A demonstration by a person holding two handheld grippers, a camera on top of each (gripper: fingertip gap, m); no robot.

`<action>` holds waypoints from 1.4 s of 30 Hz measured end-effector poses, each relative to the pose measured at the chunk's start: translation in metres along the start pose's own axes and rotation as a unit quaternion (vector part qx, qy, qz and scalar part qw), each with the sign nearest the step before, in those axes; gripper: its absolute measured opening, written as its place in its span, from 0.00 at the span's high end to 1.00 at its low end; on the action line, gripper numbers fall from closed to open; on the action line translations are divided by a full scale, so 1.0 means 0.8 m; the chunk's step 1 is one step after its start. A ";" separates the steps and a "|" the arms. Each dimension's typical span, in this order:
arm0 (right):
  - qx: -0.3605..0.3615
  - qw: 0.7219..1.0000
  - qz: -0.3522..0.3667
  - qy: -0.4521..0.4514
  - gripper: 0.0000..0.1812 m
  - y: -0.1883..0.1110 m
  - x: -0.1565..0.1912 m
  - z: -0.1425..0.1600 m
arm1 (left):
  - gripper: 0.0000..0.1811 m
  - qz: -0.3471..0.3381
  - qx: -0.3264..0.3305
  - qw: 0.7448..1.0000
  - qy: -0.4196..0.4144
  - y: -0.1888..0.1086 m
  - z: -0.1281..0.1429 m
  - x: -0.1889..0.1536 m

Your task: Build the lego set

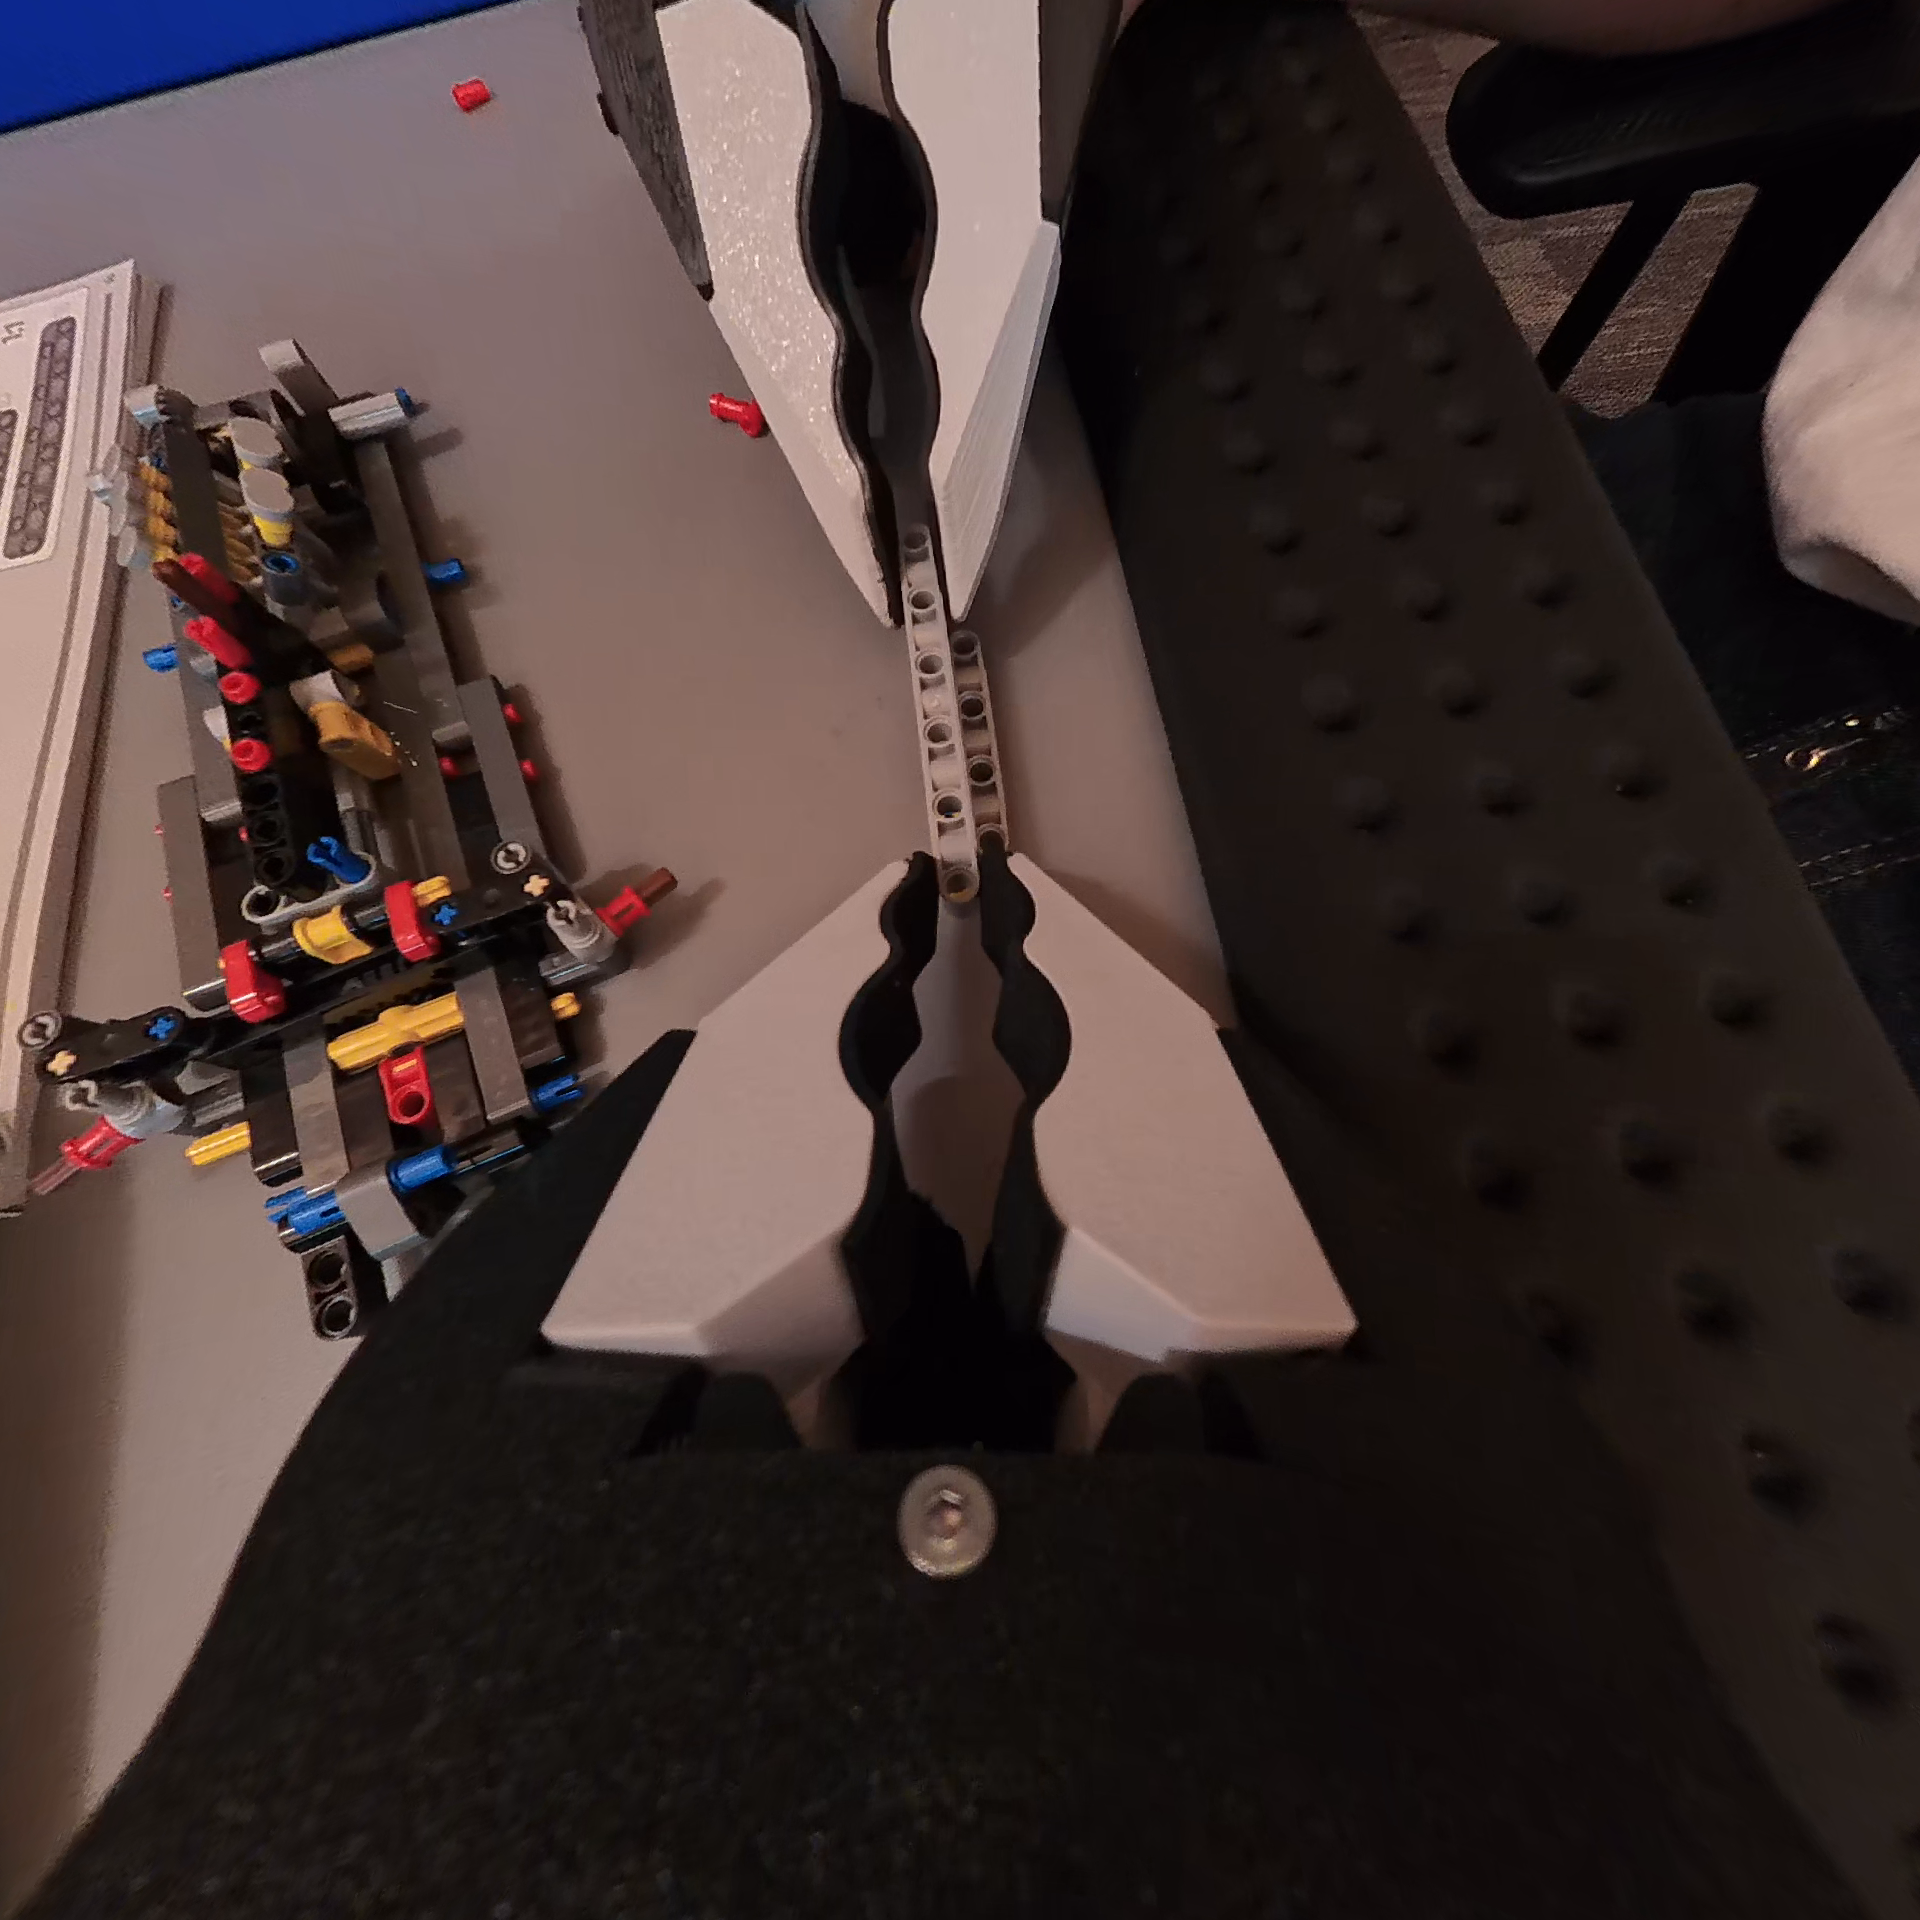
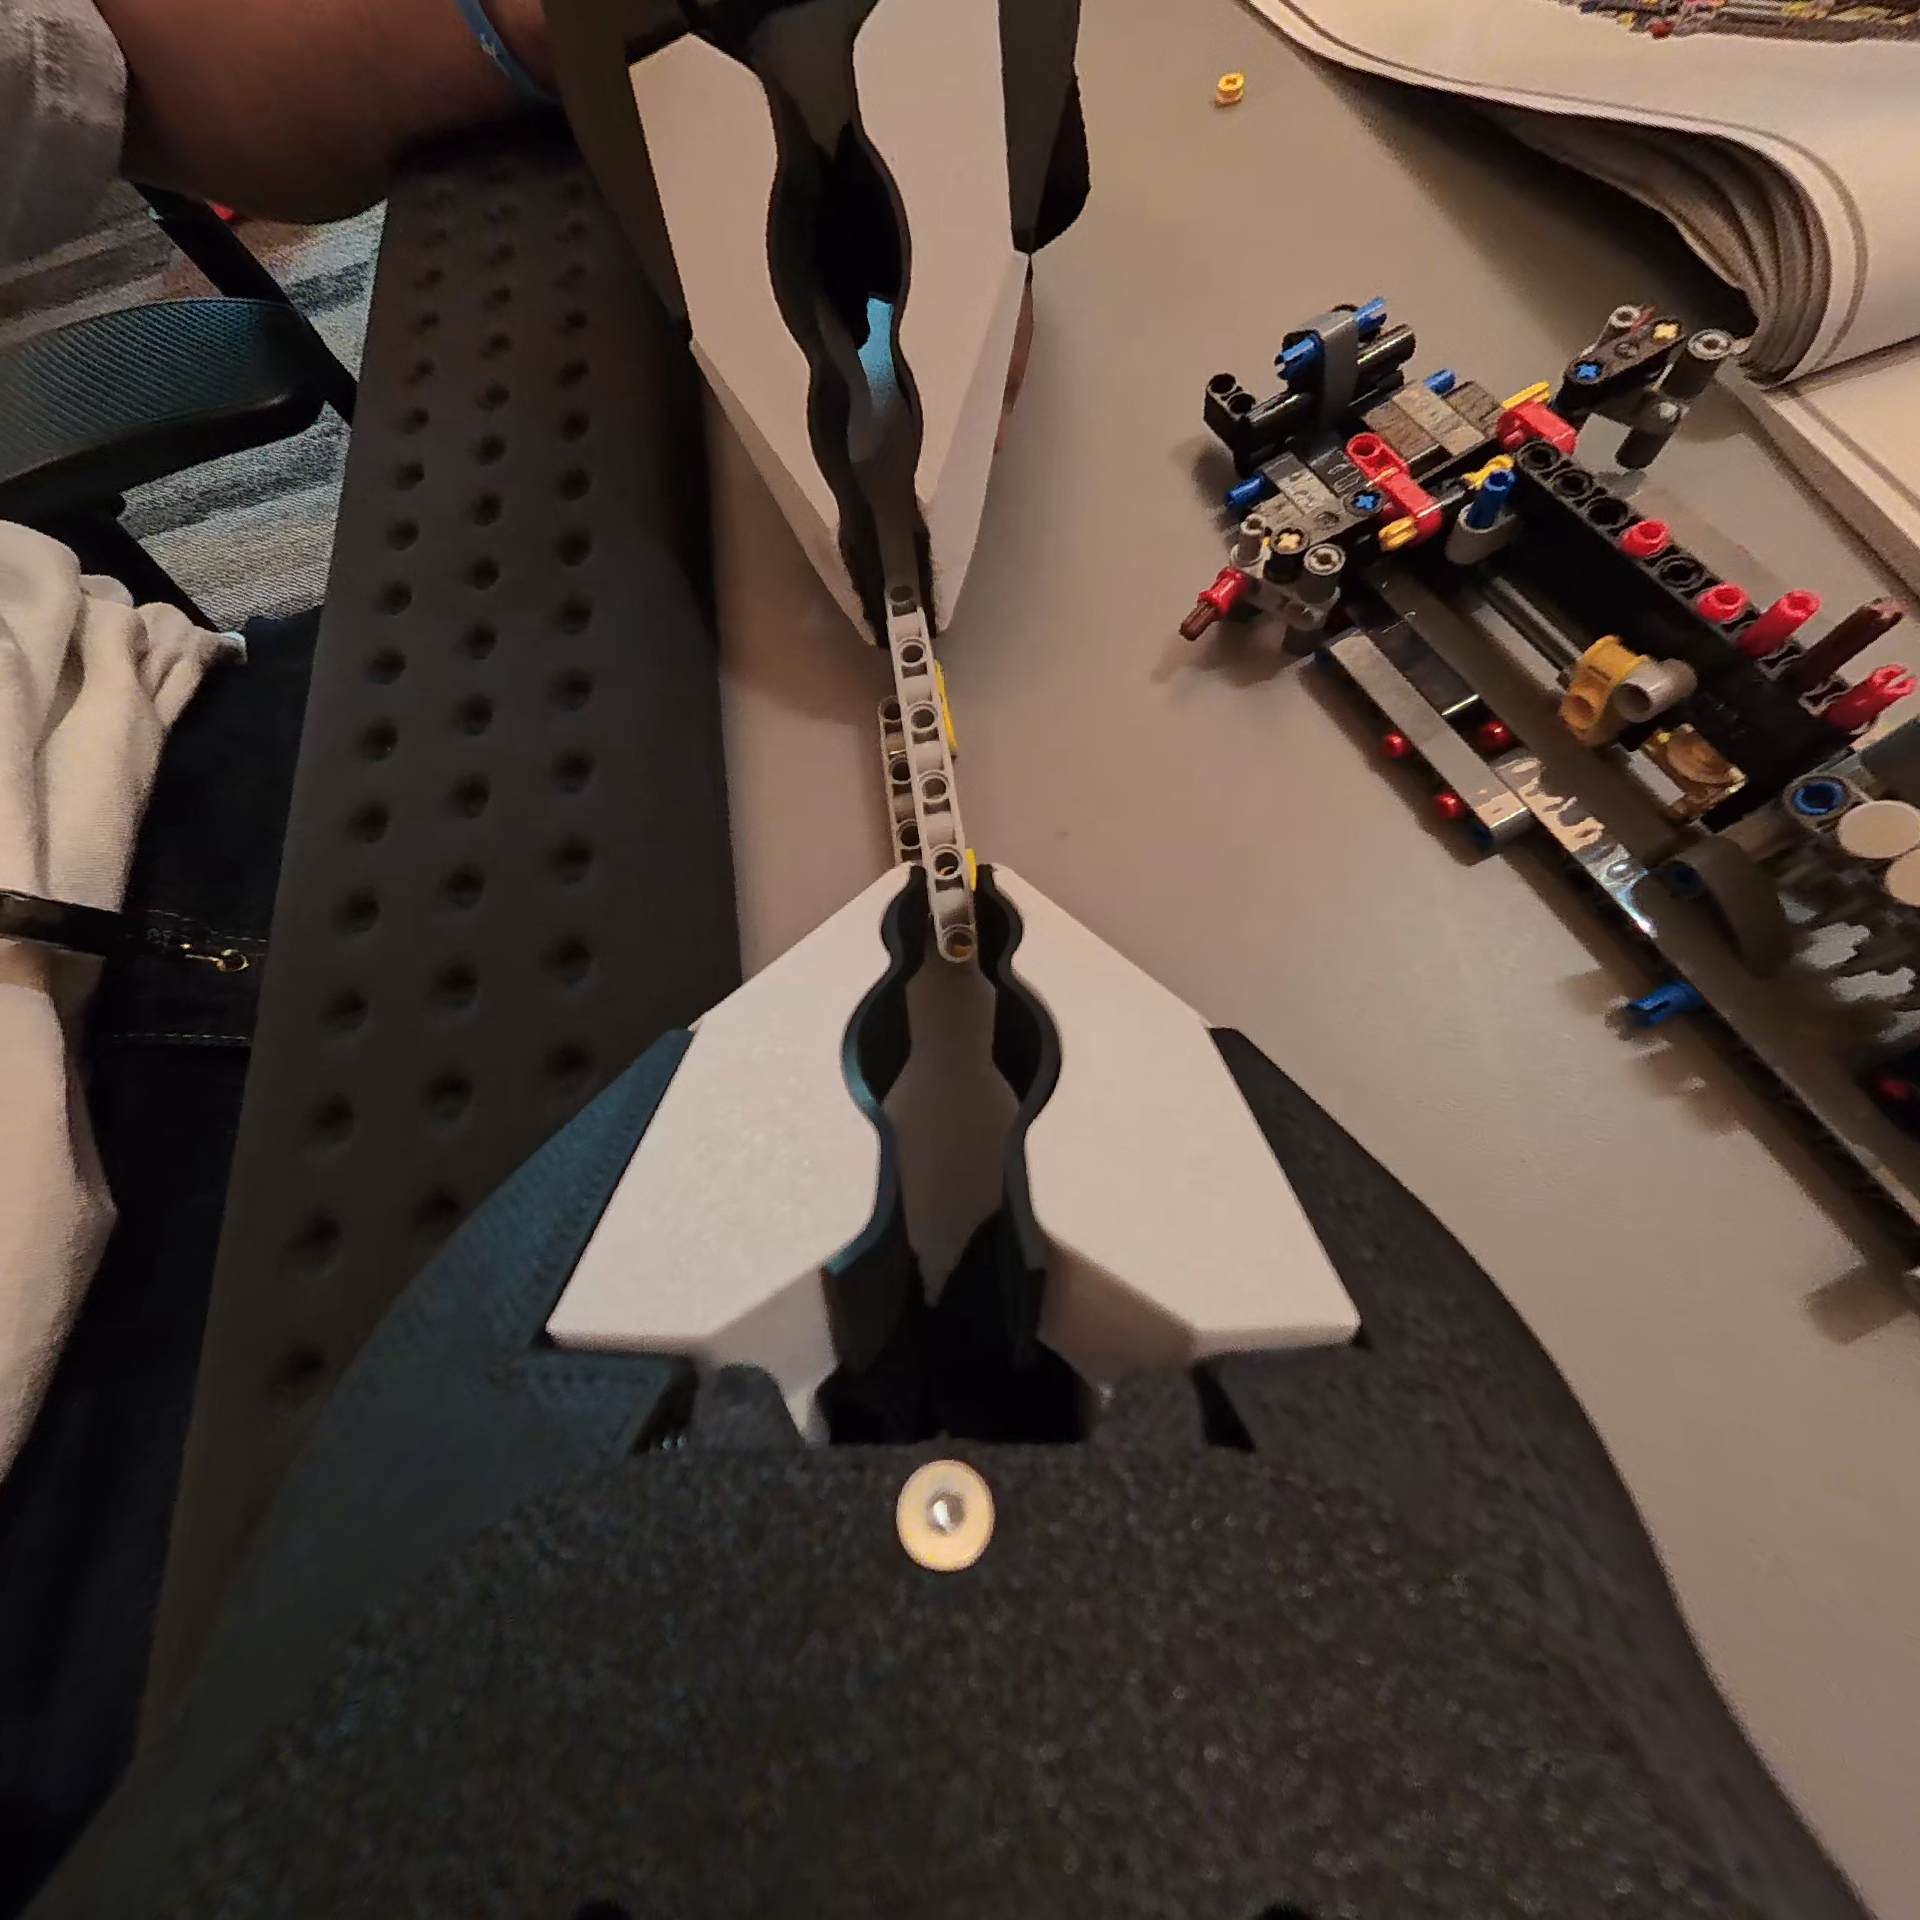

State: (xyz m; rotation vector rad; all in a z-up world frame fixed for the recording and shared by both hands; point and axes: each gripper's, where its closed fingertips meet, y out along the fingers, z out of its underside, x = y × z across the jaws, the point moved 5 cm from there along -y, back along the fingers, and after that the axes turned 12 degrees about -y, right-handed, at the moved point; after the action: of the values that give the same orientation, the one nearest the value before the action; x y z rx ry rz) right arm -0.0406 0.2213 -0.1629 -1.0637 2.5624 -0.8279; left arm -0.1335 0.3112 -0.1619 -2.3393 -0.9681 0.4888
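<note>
1. The left tongs (image 1: 961,868), at the lower middle of the left wrist view, are pinched tight on the near end of a light grey beam (image 1: 940,717) with a row of round holes.
2. The right tongs (image 2: 956,899), at the lower middle of the right wrist view, are pinched tight on one end of the same light grey beam (image 2: 928,769).
3. In each view the other tongs come down from the top middle of the frame and grip the far end of the beam, so the two tongs point at each other with the beam between them.
4. A darker grey beam (image 1: 977,727) lies right against the light one, side by side. Small yellow bits show along the beam's edge in the right wrist view.
5. The beams are held above the edge of the grey worktop (image 1: 644,644), in the middle of both frames.
6. A black strip with rows of dots (image 1: 1455,727) runs along the worktop's edge, on the right side of the left wrist view.
7. The half-built lego model (image 1: 343,831), with black, grey, red, yellow and blue parts, lies on the worktop at the left of the left wrist view, well apart from the tongs.
8. An open booklet (image 2: 1662,125) lies at the upper right of the right wrist view, beside the model.
9. Two loose red pins (image 1: 736,410) lie at the upper left of the left wrist view.
</note>
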 end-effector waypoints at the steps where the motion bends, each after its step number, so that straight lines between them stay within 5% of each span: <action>1: 0.000 1.000 0.000 0.001 0.96 0.000 0.000 0.000 | 0.96 0.000 0.000 1.000 0.001 0.000 0.000 0.000; 14: -0.018 0.999 0.028 -0.019 0.90 -0.003 -0.001 -0.007 | 0.96 -0.011 0.010 1.000 0.002 0.003 0.004 0.003; 22: -0.020 0.996 0.052 -0.066 0.96 -0.002 0.005 -0.011 | 0.96 -0.013 0.014 1.000 0.004 0.005 0.004 0.003; 33: 0.003 1.000 0.006 0.003 0.96 0.001 -0.001 0.000 | 0.96 -0.012 0.009 1.000 -0.004 0.003 0.002 0.004; 38: -0.021 0.999 0.023 -0.026 0.88 -0.006 0.003 -0.007 | 0.96 -0.016 0.013 1.000 0.006 0.004 0.002 0.002; 42: -0.060 0.997 0.032 -0.039 0.91 -0.020 0.006 -0.021 | 0.96 -0.016 0.015 1.000 0.007 0.003 0.002 0.002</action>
State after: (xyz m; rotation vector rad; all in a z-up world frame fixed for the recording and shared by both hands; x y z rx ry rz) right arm -0.0415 0.2156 -0.1401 -1.0190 2.5938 -0.6102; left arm -0.1317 0.3115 -0.1650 -2.2936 -0.9844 0.4699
